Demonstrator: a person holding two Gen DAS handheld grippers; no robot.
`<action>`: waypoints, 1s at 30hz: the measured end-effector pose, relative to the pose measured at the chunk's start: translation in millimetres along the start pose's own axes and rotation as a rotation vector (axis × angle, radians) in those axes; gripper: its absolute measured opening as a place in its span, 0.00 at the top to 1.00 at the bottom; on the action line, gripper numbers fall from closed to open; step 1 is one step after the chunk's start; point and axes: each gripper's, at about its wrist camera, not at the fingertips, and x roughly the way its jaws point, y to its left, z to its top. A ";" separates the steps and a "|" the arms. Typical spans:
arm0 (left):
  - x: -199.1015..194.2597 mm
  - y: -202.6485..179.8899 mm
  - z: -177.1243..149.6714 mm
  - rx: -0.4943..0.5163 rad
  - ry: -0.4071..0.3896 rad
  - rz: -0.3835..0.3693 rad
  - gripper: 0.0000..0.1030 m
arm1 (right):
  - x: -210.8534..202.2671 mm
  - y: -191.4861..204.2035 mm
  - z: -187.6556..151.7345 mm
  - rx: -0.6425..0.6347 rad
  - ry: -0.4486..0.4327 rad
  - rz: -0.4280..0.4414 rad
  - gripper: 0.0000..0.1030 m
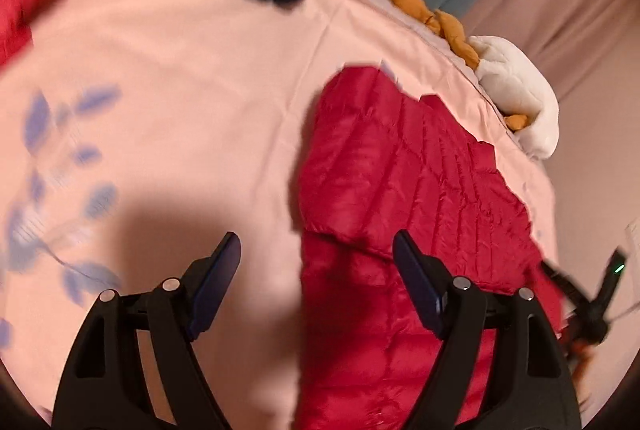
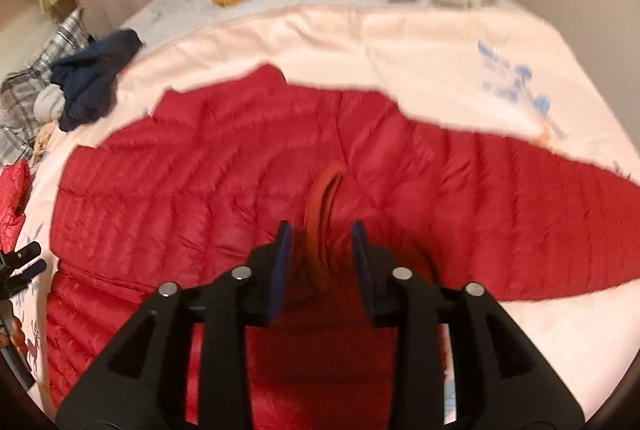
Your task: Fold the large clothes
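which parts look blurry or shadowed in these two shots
Left wrist view: blue leaf print on the pink bedcover is motion-smeared, and a dark shadow lies ahead of the left claw. Right wrist view: red jacket edges soft; both bulge, fisheye.

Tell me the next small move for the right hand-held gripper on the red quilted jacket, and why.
Probably close the right hand-held gripper on the raised fold of the red quilted puffer jacket. That fold stands up between its pads, which look slightly apart from it. The left hand-held gripper is open and empty over the pink bedsheet, so nothing yet holds the jacket.

Glossy quilted red jacket (image 2: 224,166) on smooth matt pink sheet (image 2: 400,42).
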 end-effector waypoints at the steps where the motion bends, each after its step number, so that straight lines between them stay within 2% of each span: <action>1: -4.0 -3.9 2.4 0.027 -0.022 0.009 0.23 | -2.9 5.0 0.1 -0.014 -0.008 0.013 0.65; 3: -5.9 -21.1 8.8 0.096 -0.061 0.042 0.23 | -4.3 18.1 -0.7 -0.054 -0.022 0.027 0.65; 6: 6.2 -51.3 12.0 0.188 -0.079 0.074 0.24 | 6.1 38.7 -5.1 -0.108 -0.014 0.060 0.65; 8: 18.9 -67.6 11.1 0.237 -0.074 0.086 0.31 | 20.3 44.1 -9.2 -0.115 0.021 0.061 0.65; 10: 38.6 -81.1 6.3 0.302 -0.056 0.153 0.35 | 36.1 44.0 -14.5 -0.107 0.073 0.039 0.65; 11: 54.1 -82.6 3.3 0.317 -0.018 0.192 0.35 | 45.3 41.7 -17.9 -0.097 0.101 0.038 0.65; 13: 74.6 -77.4 -2.8 0.306 0.038 0.214 0.35 | 53.4 37.6 -22.7 -0.087 0.109 0.048 0.65; 15: 80.8 -75.4 -7.9 0.312 0.033 0.217 0.35 | 56.3 36.2 -26.3 -0.080 0.104 0.054 0.65; 21: 71.9 -80.6 -6.0 0.325 0.026 0.241 0.35 | 53.6 34.1 -24.3 -0.059 0.103 0.069 0.65; 23: 61.1 -86.2 -10.5 0.325 0.015 0.240 0.35 | 36.9 31.6 -25.7 -0.039 0.079 0.105 0.53; 26: 36.8 -92.6 -23.4 0.353 0.001 0.234 0.30 | 11.6 33.3 -36.2 -0.050 0.047 0.115 0.47; 28: 24.0 -96.0 -33.0 0.372 -0.003 0.231 0.22 | -8.5 32.8 -48.3 -0.067 0.044 0.119 0.43; 30: 8.1 -99.2 -46.2 0.387 -0.002 0.220 0.20 | -24.9 33.5 -62.3 -0.080 0.044 0.125 0.38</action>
